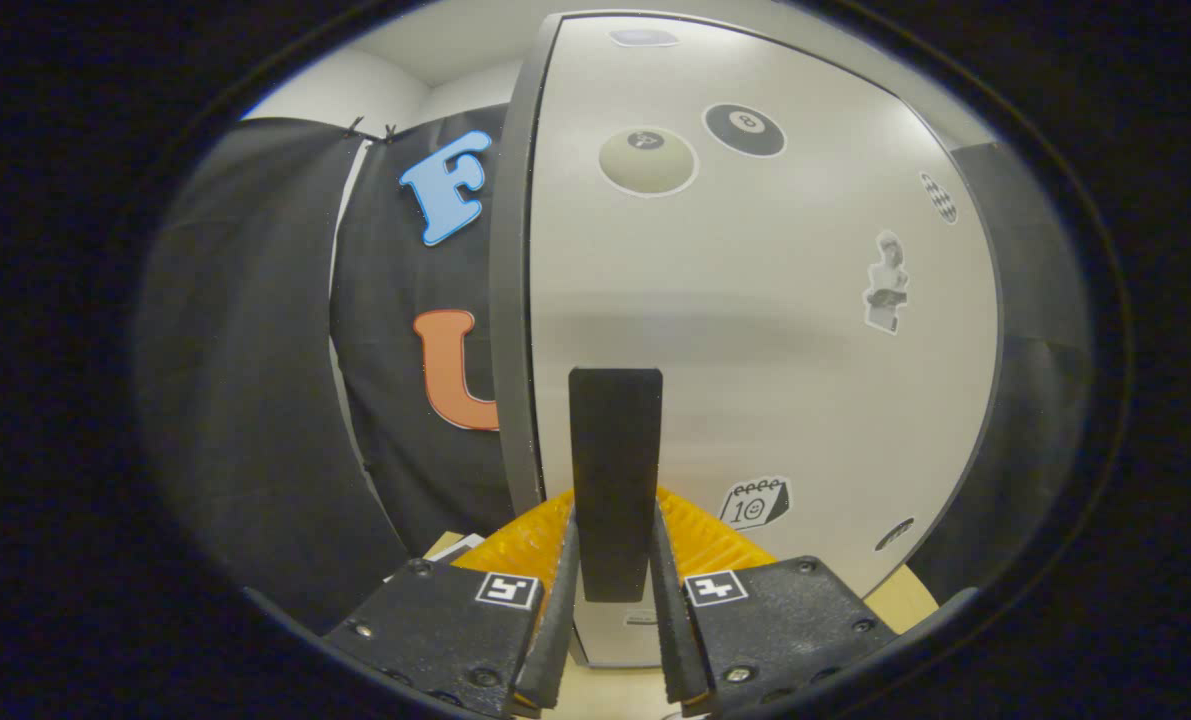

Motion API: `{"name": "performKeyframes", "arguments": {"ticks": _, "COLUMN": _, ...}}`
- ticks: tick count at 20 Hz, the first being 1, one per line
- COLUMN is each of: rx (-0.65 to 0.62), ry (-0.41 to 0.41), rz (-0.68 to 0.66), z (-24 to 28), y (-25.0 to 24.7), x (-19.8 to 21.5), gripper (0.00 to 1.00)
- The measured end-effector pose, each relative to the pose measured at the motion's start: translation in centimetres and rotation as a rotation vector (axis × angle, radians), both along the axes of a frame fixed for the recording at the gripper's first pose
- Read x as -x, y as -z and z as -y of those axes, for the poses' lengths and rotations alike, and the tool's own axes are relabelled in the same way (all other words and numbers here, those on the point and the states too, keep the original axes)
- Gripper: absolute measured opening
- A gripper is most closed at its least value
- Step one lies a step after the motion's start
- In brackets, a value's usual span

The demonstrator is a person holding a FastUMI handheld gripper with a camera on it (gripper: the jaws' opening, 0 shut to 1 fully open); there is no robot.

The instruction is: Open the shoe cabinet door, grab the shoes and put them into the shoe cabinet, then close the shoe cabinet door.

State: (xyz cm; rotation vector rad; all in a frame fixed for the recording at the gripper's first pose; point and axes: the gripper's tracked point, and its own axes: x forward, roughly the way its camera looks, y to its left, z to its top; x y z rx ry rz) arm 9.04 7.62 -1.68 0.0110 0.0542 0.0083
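Tool (615, 545) clamped on upright door handle (615, 470).

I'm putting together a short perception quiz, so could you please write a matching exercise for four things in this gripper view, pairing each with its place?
Things:
1. black handle
2. eight-ball sticker
3. calendar sticker
4. statue sticker

Places:
A. high on the cabinet door, beside a pale ball sticker
B. between the jaws of the gripper, which close on it
C. low on the door, just right of the handle
D. halfway up the door, near its right edge

Pairs: 1-B, 2-A, 3-C, 4-D
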Motion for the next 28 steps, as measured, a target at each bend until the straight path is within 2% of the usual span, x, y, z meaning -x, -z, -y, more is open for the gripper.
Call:
{"name": "performKeyframes", "arguments": {"ticks": 4, "rx": -0.002, "ry": -0.009, "rz": -0.022, "z": 0.0, "y": 0.4, "x": 0.5, "gripper": 0.34}}
{"name": "performKeyframes", "arguments": {"ticks": 9, "rx": -0.004, "ry": -0.068, "rz": -0.024, "z": -0.2, "y": 0.5, "x": 2.2, "gripper": 0.28}}
{"name": "performKeyframes", "arguments": {"ticks": 28, "rx": -0.015, "ry": -0.258, "rz": -0.022, "z": 3.9, "y": 1.8, "x": 11.6, "gripper": 0.26}}
